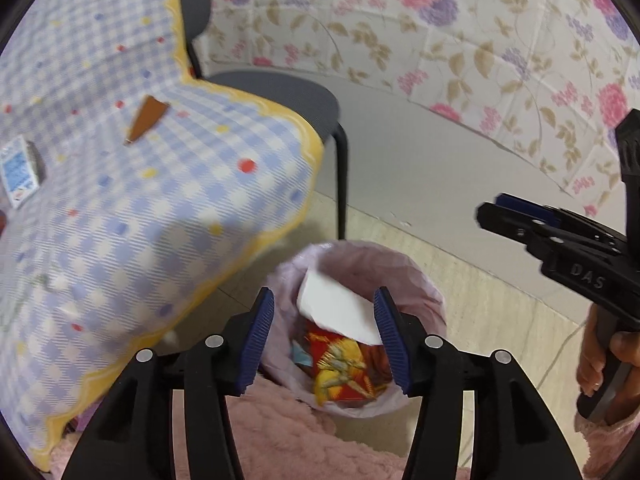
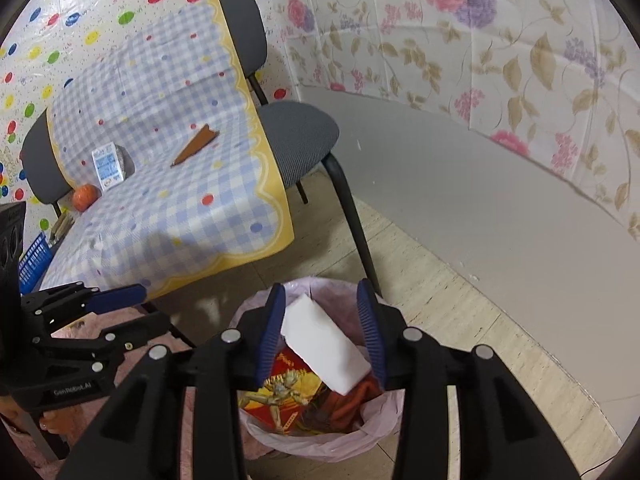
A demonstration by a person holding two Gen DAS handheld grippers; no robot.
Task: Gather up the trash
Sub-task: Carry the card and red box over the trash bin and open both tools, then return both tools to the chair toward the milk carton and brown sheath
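Observation:
A trash bin with a pink bag point(image 1: 420, 292) point(image 2: 320, 444) stands on the floor below both grippers. Inside lie a white block point(image 1: 340, 312) point(image 2: 324, 340) and a red and yellow wrapper point(image 1: 340, 368) point(image 2: 280, 396). My left gripper point(image 1: 325, 338) is open and empty above the bin. My right gripper point(image 2: 323, 334) is open, its fingers either side of the white block, which looks loose in the bin. On the checked tablecloth point(image 2: 168, 208) lie a brown scrap point(image 1: 145, 119) point(image 2: 197, 145), a small white and blue carton point(image 1: 18, 172) point(image 2: 108, 166) and an orange fruit point(image 2: 85, 197).
A grey chair point(image 2: 296, 136) stands behind the covered table, another chair point(image 2: 36, 168) at its left. A blue basket point(image 2: 34, 260) sits at the left edge. Flowered sheeting covers the wall point(image 2: 480, 48). Pink fluffy fabric point(image 1: 288, 440) lies below the left gripper.

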